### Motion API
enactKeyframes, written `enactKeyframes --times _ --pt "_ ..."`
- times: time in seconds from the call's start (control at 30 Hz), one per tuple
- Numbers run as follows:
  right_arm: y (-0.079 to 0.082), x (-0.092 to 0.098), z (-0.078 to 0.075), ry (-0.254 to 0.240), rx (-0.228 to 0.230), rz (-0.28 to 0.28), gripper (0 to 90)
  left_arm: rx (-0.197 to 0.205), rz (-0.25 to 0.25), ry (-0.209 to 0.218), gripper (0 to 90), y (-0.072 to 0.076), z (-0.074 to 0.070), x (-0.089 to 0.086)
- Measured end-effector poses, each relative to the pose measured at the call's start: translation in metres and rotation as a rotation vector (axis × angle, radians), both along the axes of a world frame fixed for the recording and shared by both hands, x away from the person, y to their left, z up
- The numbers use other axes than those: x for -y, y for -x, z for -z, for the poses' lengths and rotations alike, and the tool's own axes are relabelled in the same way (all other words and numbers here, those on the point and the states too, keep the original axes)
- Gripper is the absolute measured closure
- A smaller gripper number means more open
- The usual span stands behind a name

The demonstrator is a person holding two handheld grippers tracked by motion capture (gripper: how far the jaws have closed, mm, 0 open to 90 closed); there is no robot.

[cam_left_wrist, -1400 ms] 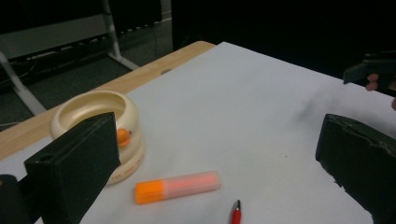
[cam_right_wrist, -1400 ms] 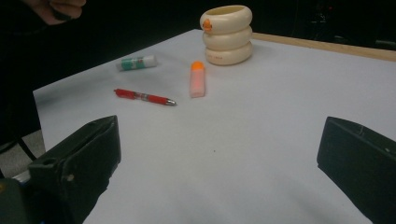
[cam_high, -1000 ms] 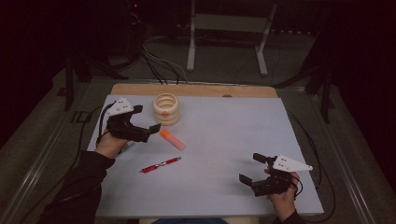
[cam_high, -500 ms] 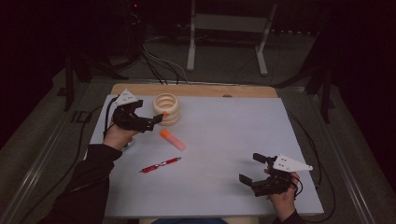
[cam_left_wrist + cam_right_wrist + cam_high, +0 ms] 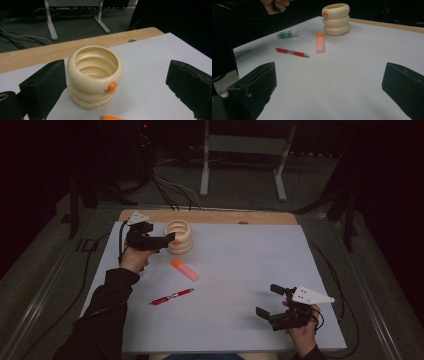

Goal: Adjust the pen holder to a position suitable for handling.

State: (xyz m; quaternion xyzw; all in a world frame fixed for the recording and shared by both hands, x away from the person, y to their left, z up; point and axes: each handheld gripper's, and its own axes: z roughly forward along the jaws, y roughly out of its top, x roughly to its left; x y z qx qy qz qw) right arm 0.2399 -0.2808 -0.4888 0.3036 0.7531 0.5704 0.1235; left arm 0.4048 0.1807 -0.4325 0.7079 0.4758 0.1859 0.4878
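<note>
Cream ringed cup (image 5: 179, 236) stands upright at far left of table (image 5: 240, 270), mouth up, small orange knob (image 5: 111, 87) facing you. Your left gripper (image 5: 161, 240) reaches from left, jaws spread around cup, left jaw just beside wall. Orange marker (image 5: 184, 269) near, cut off in left gripper view. Your right gripper (image 5: 267, 301) rests near right, jaws spread, nothing between.

The cup (image 5: 94, 75) looks like smooth cream plastic with a soft sheen, and its little orange knob (image 5: 111, 87) is glossy. The left gripper (image 5: 167, 240) has matt black jaws, the right-hand pad rough and crumbly at the edge like foam. The table (image 5: 240, 217) shows bare pale wood at its far edge, with a matt white sheet (image 5: 250, 265) laid over it. The marker (image 5: 320, 43) is dull orange plastic. The pen (image 5: 292, 52) is shiny red plastic with a metal tip.
</note>
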Motion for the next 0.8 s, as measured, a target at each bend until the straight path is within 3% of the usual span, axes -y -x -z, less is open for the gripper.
enactKeyframes --times 0.17,0.33,0.47,0.63,0.8 --pt "0.000 0.000 0.000 0.002 -0.001 -0.001 0.0 -0.044 -0.033 0.009 5.1 -0.010 0.012 0.001" --pt "0.000 0.000 0.000 0.001 -0.001 -0.005 0.0 -0.060 -0.068 0.024 6.9 -0.018 0.021 0.000" --pt "0.000 -0.001 0.000 0.002 -0.006 -0.005 0.0 -0.073 -0.123 0.046 14.4 -0.026 0.027 -0.003" --pt "0.000 -0.001 0.001 0.004 -0.005 -0.003 0.0 -0.096 -0.153 0.053 17.3 -0.037 0.031 -0.004" --pt "0.001 -0.001 0.000 0.006 -0.001 -0.002 0.0 -0.128 -0.174 0.042 26.0 -0.045 0.033 0.000"
